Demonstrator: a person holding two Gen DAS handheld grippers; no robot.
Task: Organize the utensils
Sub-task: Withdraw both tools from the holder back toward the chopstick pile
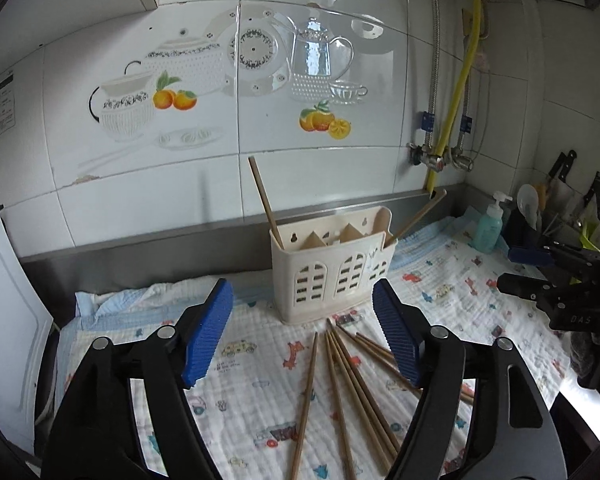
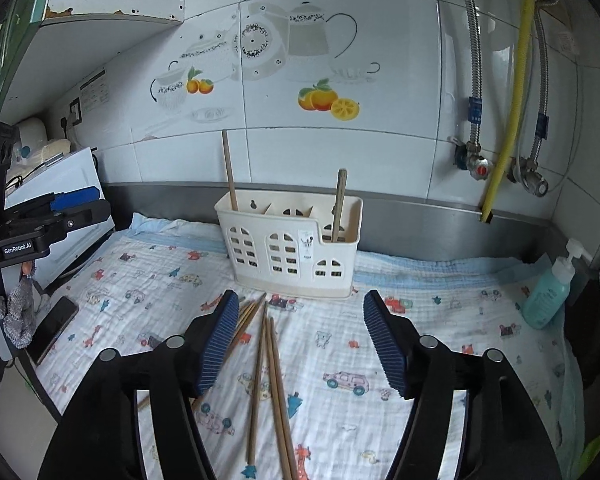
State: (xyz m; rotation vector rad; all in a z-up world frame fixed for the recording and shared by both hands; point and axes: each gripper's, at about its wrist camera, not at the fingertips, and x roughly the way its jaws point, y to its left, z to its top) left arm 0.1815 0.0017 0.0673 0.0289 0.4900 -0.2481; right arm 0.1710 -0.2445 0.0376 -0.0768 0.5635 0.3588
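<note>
A cream plastic utensil holder [image 1: 332, 276] stands on a printed cloth near the wall; it also shows in the right wrist view [image 2: 288, 252]. One chopstick [image 1: 265, 200] leans in its left compartment and another [image 1: 416, 216] in its right one. Several loose wooden chopsticks [image 1: 340, 392] lie on the cloth in front of it, also seen in the right wrist view [image 2: 268, 384]. My left gripper [image 1: 304, 340] is open and empty above the loose chopsticks. My right gripper [image 2: 298, 340] is open and empty above them too.
A printed cloth [image 2: 440, 344] covers the steel counter. A teal soap bottle [image 2: 548, 292] stands at the right. A phone [image 2: 52, 330] lies at the cloth's left edge. A white board [image 1: 8, 312] leans at the left. Knives and utensils [image 1: 556, 200] stand at far right.
</note>
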